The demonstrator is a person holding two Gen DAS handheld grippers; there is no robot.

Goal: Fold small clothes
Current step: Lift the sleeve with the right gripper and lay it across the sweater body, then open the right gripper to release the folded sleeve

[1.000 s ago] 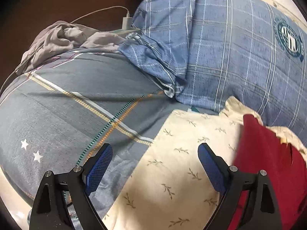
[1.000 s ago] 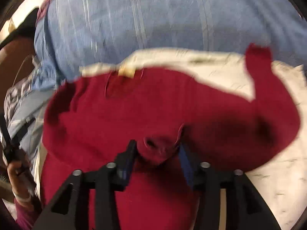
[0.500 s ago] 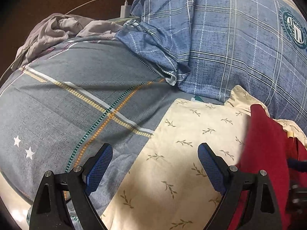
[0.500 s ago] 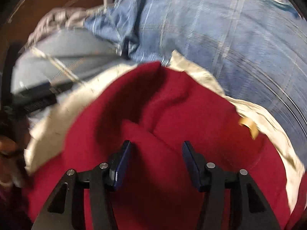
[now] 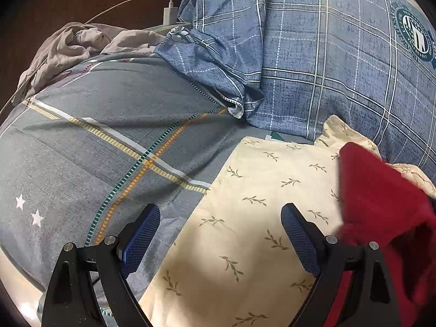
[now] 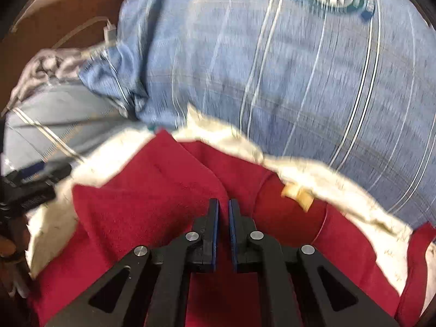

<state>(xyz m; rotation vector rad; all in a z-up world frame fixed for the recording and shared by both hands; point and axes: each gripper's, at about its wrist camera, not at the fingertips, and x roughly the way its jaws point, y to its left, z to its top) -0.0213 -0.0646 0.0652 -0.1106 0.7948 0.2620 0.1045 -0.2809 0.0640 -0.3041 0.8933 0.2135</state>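
A dark red garment (image 6: 152,190) lies on a cream cloth with a leaf print (image 5: 261,218). My right gripper (image 6: 223,207) is shut on a raised fold of the red garment, with red cloth pinched between its blue pads. In the left wrist view the red garment (image 5: 381,204) rises at the right edge, its upper corner lifted. My left gripper (image 5: 220,237) is open and empty, low over the left part of the cream cloth. It also shows at the left edge of the right wrist view (image 6: 30,188).
A blue plaid quilt (image 5: 313,54) is heaped behind the cream cloth. A grey bedsheet with striped lines and stars (image 5: 95,150) lies to the left. A crumpled grey garment (image 5: 76,43) and a white charger with cable (image 5: 169,13) sit at the far left.
My right gripper has closed on a fold of the red garment; half a second ago its jaws stood apart. The red garment's edge has risen. My left gripper has barely moved.
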